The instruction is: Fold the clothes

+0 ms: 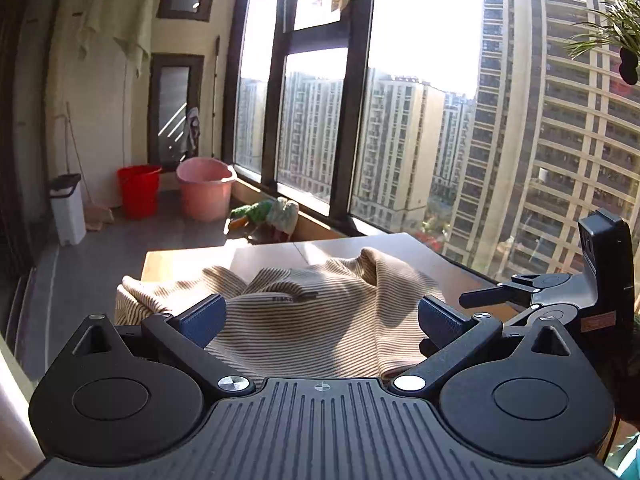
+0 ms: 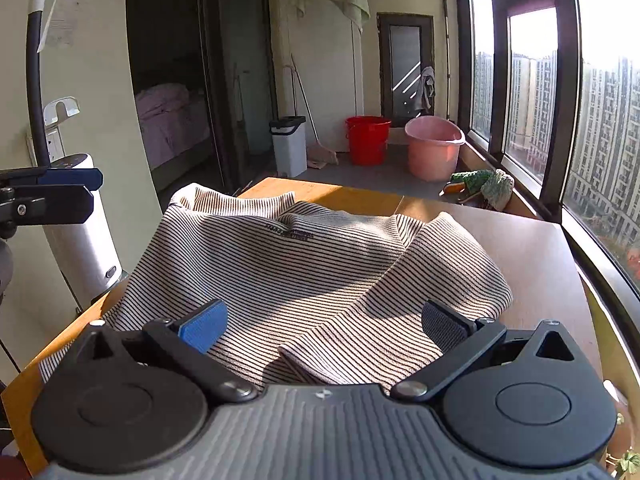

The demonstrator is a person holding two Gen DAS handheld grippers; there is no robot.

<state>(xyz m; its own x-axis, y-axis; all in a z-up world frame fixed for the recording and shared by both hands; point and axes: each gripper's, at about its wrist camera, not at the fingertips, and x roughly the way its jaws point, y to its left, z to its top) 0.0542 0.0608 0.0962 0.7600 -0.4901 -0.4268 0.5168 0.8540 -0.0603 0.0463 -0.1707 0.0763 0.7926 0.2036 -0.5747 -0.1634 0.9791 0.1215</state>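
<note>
Left gripper (image 1: 322, 318) jaws spread wide, nothing gripped; right gripper (image 2: 324, 324) likewise.

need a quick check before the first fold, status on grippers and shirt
Left gripper open, right gripper open, both empty. Beige striped knit shirt rumpled on wooden table, unfolded. Nothing in the way.

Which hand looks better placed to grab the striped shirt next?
Right, probably. The right gripper is open, low over the shirt, with a loose fold just ahead of its fingers. The left gripper is also open but sits near the shirt's left edge.
</note>
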